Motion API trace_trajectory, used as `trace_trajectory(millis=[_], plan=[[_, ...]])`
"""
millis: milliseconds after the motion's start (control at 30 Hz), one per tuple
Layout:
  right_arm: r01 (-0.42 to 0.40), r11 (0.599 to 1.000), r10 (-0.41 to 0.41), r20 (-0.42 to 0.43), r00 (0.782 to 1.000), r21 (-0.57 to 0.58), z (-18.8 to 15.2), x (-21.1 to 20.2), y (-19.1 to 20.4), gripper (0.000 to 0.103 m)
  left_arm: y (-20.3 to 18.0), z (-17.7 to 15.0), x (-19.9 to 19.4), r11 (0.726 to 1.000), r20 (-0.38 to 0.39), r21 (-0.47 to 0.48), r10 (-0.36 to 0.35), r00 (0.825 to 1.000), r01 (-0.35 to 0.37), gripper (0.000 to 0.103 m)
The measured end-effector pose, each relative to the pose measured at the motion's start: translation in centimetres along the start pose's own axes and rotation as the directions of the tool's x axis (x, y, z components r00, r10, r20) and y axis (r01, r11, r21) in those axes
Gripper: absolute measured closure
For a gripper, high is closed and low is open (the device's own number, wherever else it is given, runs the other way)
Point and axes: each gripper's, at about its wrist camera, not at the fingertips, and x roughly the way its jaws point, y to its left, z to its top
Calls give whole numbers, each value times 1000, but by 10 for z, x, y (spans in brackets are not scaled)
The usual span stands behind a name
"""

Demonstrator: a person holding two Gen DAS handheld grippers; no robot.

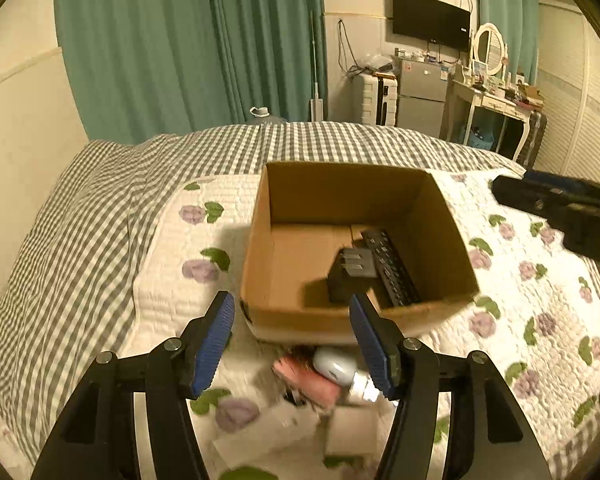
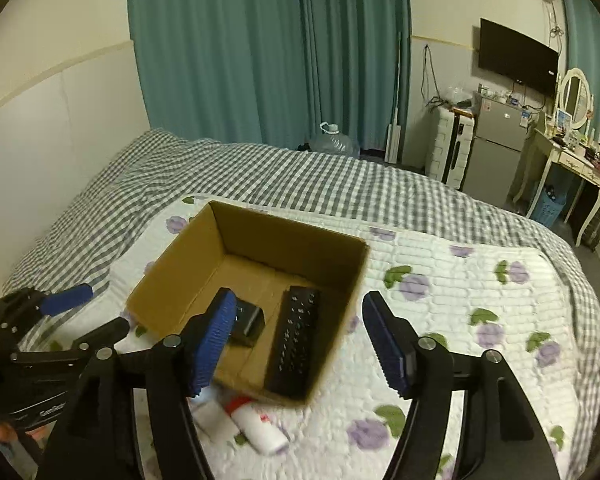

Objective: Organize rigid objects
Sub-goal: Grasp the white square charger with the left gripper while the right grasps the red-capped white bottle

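Left gripper (image 1: 292, 336) hovering, jaws wide, empty | white bulb (image 1: 336, 366) lying lower centre between its fingers | right gripper (image 2: 300, 336) gaping, empty | cardboard box (image 1: 260, 240) mid-frame holding remote (image 1: 388, 268).

A bed (image 2: 400, 184) is carrying everything here. A grey checked cover is lying over it, and a white quilt (image 2: 460, 280) with purple flowers is lying on top of that cover. An open cardboard box (image 2: 188, 264) is sitting directly on the quilt. Just beside the near wall of the box, a white bottle (image 2: 260, 428), a pink item (image 1: 312, 380) and a white bulb (image 1: 336, 364) are lying on the quilt.
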Motion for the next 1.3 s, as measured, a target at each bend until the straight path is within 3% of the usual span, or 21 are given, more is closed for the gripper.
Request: trace_trajectory(millis=[267,533,633,733,900,1033,1100,1133,1300], plan=[[-9,999,7,-35,999,-41,-43,-25,-9,37,-21,-43,4,1000,-87,-18,5,996,-6,40],[-61,998,57,-105,993,-33,-99,17,-12,36,-35,-95,40,998,-214,-58,-30,976,18,40],[-74,997,73,-90,993,-7,-119,33,-15,36,-41,-107,52,999,-253,-44,-30,967,19,40],[-76,997,73,-120,990,-21,-133,47,-16,36,-49,-114,63,999,-284,-27,-43,958,37,40],[-100,995,96,-163,982,-14,-144,63,-18,36,-54,-124,83,1000,-335,-5,-9,942,8,40],[-117,993,112,-184,976,-18,-149,72,-16,36,-57,-126,87,1000,-312,2,0,950,0,40],[-123,992,117,-196,974,-21,-151,76,-15,36,-57,-126,84,1000,-303,4,-2,953,4,43],[-126,992,119,-200,973,-23,-151,78,-14,36,-57,-127,81,1000,-294,4,5,956,-4,49],[-135,990,124,-210,970,-37,-151,83,-11,36,-56,-124,60,1000,-249,-6,-6,969,5,51]])
